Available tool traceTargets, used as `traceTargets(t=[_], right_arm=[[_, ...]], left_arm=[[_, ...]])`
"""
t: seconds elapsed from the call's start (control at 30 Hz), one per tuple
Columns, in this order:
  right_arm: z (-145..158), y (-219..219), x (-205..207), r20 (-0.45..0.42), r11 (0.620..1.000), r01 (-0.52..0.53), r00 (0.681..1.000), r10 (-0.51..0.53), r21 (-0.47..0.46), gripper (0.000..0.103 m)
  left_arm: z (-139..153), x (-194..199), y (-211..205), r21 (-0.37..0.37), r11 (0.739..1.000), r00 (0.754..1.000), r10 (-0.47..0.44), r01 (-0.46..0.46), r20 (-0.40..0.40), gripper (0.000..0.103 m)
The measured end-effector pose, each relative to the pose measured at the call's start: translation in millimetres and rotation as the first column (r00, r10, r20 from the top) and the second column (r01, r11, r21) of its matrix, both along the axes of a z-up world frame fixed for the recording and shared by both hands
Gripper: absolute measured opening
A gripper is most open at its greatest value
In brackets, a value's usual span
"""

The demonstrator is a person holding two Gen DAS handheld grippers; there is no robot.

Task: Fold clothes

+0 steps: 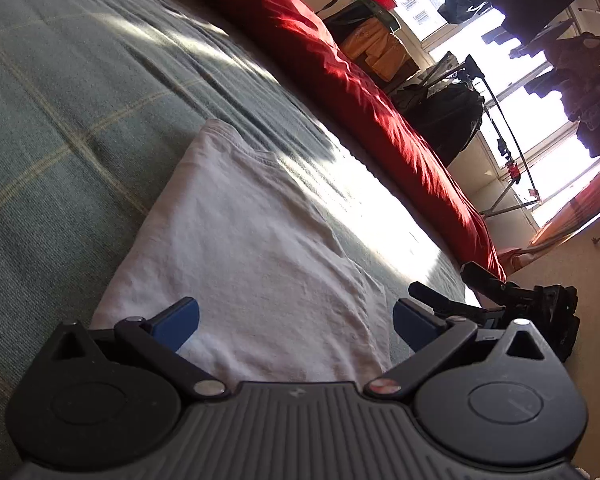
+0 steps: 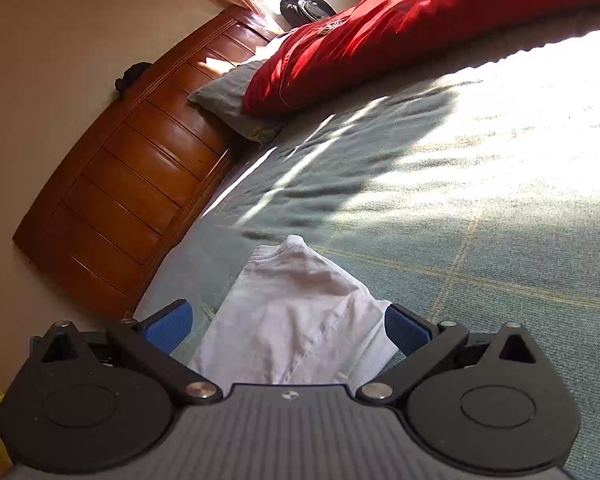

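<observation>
A white T-shirt lies folded into a narrow flat shape on the green checked bedcover. My left gripper stands open at its near edge, blue pads apart, nothing between them. In the right wrist view the same white T-shirt shows its collar end pointing away, with a folded sleeve seam near me. My right gripper is open too, one pad on each side of the shirt's near end, not closed on the cloth. The right gripper also shows as a black frame at the left view's right edge.
A red duvet runs along the far side of the bed, with a grey pillow beside it. A wooden headboard stands at the bed's end. Bags, a drying rack with dark clothes and bright windows lie beyond. Strong sun patches cross the bedcover.
</observation>
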State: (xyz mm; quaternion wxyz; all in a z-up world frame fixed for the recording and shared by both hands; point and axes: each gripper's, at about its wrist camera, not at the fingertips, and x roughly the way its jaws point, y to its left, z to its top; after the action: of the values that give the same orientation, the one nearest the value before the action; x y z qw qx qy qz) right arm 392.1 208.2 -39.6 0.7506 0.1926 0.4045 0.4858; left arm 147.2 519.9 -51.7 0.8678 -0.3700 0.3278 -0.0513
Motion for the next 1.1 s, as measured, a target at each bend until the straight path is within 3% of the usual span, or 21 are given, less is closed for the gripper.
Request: traceTargets(t=[0.1,0.17,0.27,0.43,0.53,0.63,0.7,0.8,0.93,1.03,1.1], right_arm=[[13.0,1.9,-11.3,0.049,0.994,-0.104,0.994,0.102,0.039,0.103],[9.7,24.2,-21.7,0.067,0.977,-0.214,0.975,0.214,0.007,0.103],[-7.2,54.4,-36.3,0.062,0.937,-0.342,0.936,0.346,-0.066,0.103],[-31.1,43.3,-36.0,-0.02,0.939,-0.327,0.945,0.327,-0.106,0.103],[-6.9,34.4,-49.2,0.003,0.935,-0.35,0.936,0.351,-0.059,0.103],[2.8,45.3,-71.4,-0.027,0.871,-0.492,0.87,0.492,0.009,0.103],[-4.3,52.6,-85.7,-0.05,0.835,-0.55,0.835,0.549,-0.015,0.103],[-26.3,48.9,-95.0,-0.087,0.834,-0.545,0.838,0.538,-0.088,0.103],[-3.5,29.3,-110.2,-0.013,0.855,-0.511,0.859,0.512,-0.085,0.103],[11.8,26.5,-129.4,0.048,0.84,-0.533,0.841,0.539,-0.102,0.103],[14.7,25.5,-139.6,0.059,0.833,-0.542,0.833,0.55,-0.109,0.103]], left_arm=[[-0.1,3.9,-6.5,0.03,0.999,0.999,-0.02,0.021,-0.031,0.102],[-6.7,6.2,-9.8,0.053,0.998,0.997,-0.017,0.021,-0.07,0.102],[-11.0,0.7,-10.4,0.06,0.998,0.999,-0.02,0.023,-0.044,0.102],[-3.1,-8.5,-12.5,0.089,0.996,0.999,-0.01,0.013,-0.041,0.102],[5.3,-12.8,-20.3,0.14,0.99,0.998,0.002,0.006,-0.055,0.102],[12.5,-16.4,-29.6,0.192,0.981,0.997,0.005,0.009,-0.072,0.102],[12.4,-17.8,-35.5,0.237,0.971,0.995,0.001,0.024,-0.104,0.102],[6.6,-21.7,-37.5,0.291,0.957,0.985,0.035,0.015,-0.168,0.102],[19.4,-34.8,-53.4,0.425,0.905,0.991,0.05,0.007,-0.124,0.102],[24.3,-42.7,-75.3,0.537,0.842,0.997,-0.022,0.056,-0.07,0.102],[16.9,-42.7,-85.2,0.57,0.815,0.993,-0.053,0.104,-0.106,0.103]])
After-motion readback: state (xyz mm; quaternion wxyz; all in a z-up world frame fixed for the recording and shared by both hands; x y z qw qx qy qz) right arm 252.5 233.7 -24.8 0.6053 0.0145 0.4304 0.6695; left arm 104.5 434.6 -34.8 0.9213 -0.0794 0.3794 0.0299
